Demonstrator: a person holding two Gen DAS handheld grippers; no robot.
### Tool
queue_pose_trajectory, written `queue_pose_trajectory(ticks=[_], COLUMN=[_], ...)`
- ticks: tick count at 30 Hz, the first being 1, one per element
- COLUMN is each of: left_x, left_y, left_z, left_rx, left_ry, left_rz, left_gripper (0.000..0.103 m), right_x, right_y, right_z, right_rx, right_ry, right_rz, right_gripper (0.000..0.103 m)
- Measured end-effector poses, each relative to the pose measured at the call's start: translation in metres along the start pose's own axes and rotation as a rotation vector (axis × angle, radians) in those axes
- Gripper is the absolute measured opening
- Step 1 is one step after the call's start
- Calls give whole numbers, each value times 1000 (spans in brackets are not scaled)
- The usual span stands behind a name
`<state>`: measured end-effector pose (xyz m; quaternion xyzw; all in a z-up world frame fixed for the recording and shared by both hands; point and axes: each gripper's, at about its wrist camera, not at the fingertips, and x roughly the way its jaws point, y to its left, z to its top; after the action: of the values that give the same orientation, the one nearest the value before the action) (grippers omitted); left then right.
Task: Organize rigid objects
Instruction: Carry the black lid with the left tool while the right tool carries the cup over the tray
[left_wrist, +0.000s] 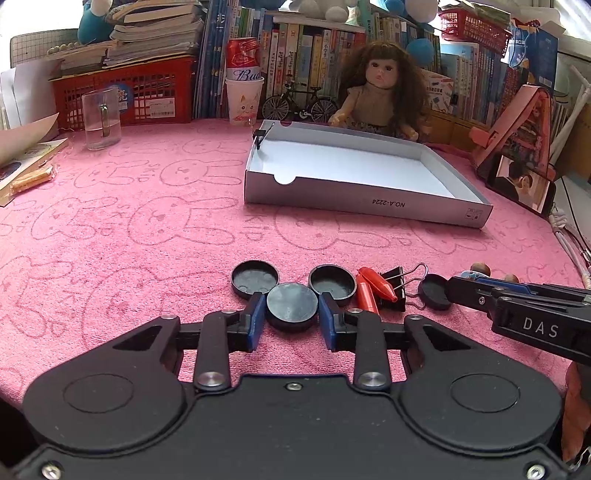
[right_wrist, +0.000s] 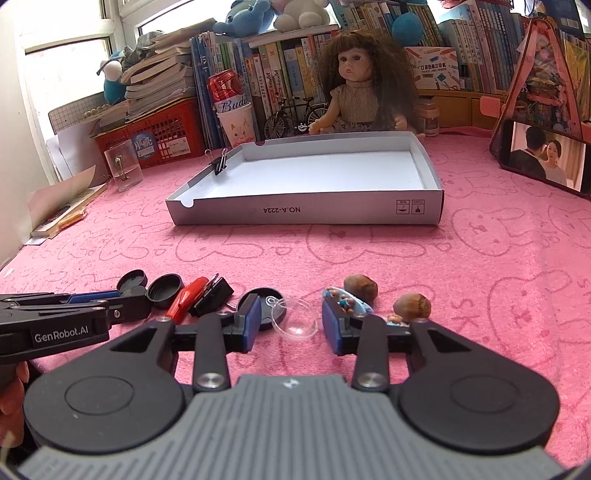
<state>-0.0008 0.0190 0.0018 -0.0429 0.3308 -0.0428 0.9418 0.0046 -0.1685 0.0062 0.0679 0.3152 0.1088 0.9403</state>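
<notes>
My left gripper (left_wrist: 292, 314) is shut on a black round cap (left_wrist: 291, 304), its blue pads (left_wrist: 258, 314) pressing both sides. Just beyond lie two more black caps (left_wrist: 255, 278), a red clip (left_wrist: 373, 288), a black binder clip (left_wrist: 397, 284) and a further cap (left_wrist: 434, 293). My right gripper (right_wrist: 291, 323) stands open around a clear plastic dome (right_wrist: 295, 319) on the cloth, with its pads (right_wrist: 332, 325) not pressing it. A small figurine (right_wrist: 345, 302) and two walnuts (right_wrist: 360, 288) lie to its right. A shallow white box (right_wrist: 303, 212) stands farther back with nothing lying inside it.
A binder clip (right_wrist: 219, 162) is clipped on the box's left rim. Behind the box sit a doll (right_wrist: 354, 92), a model bicycle (right_wrist: 291, 114), a paper cup holding a can (right_wrist: 236, 122), a glass (right_wrist: 123, 166) and a red basket (right_wrist: 162, 133). A phone (right_wrist: 546, 158) leans at the right.
</notes>
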Motion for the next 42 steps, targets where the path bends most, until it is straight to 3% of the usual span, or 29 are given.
queue_pose_trajectory(ticks=[2, 8, 26, 36, 42], left_x=[-5, -18, -3, 26, 56], left_y=[1, -3, -10, -17, -22], left_z=[2, 15, 56, 92, 123], left_rx=[-6, 14, -10, -28, -32], left_ry=[-18, -67, -74, -74, -51], left_rz=[1, -20, -55, -103, -123], left_gripper=[29, 29, 29, 29, 29], right_x=[-2, -13, -8, 13, 40], right_y=[1, 14, 6, -5, -19], right_z=[0, 4, 34, 68, 97], right_rx=[-1, -91, -90, -71, -37], right_ry=[-11, -77, -107, -108, -60], right_rz=[-2, -35, -134, -157, -145], right_gripper=[36, 36, 36, 36, 36])
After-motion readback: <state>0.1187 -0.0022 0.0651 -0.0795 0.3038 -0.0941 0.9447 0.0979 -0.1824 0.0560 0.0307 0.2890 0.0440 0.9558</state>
